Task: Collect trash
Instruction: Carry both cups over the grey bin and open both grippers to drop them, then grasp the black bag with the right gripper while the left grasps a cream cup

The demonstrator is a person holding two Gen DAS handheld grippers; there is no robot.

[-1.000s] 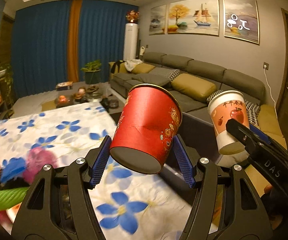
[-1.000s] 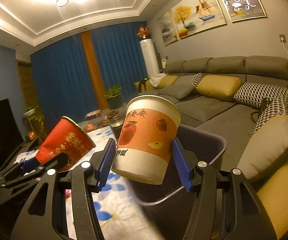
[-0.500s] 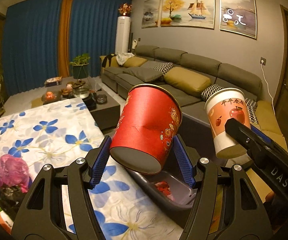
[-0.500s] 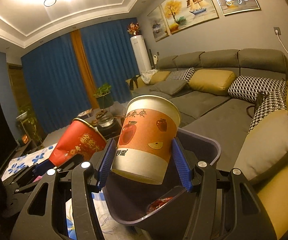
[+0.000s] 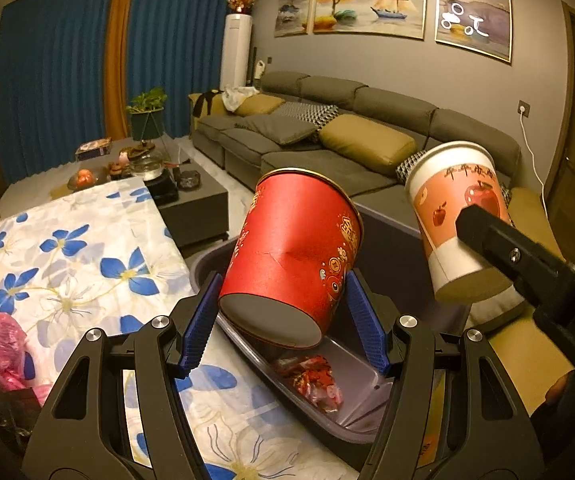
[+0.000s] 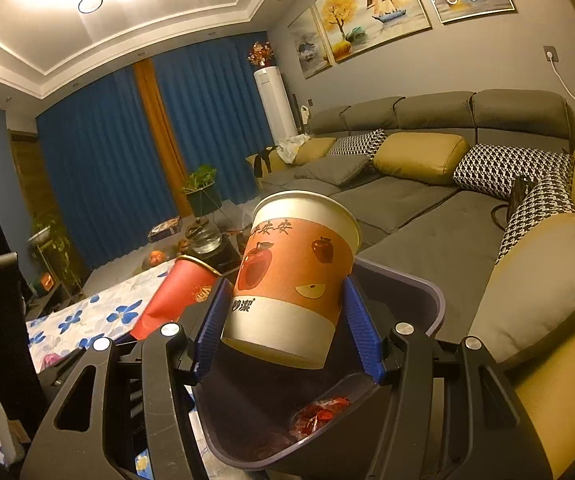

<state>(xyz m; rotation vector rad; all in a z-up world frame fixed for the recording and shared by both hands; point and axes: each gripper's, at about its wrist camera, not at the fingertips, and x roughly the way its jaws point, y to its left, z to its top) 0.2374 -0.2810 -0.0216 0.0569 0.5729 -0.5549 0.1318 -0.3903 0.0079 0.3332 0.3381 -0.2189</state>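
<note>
Red wrappers (image 5: 314, 376) in purple bin (image 5: 361, 426)

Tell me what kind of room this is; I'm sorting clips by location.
Most likely a home living room: a long grey sectional sofa with cushions, framed paintings on the wall, and a low coffee table before blue curtains.

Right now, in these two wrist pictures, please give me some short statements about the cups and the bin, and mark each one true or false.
1. The left gripper holds a red cup. True.
2. The right gripper is open and holds nothing. False: it is shut on the apple-print cup.
3. The bin already has a red wrapper inside. True.
4. The red cup lies inside the bin. False: it is held above it.
5. The tablecloth has blue flowers. True.
</note>
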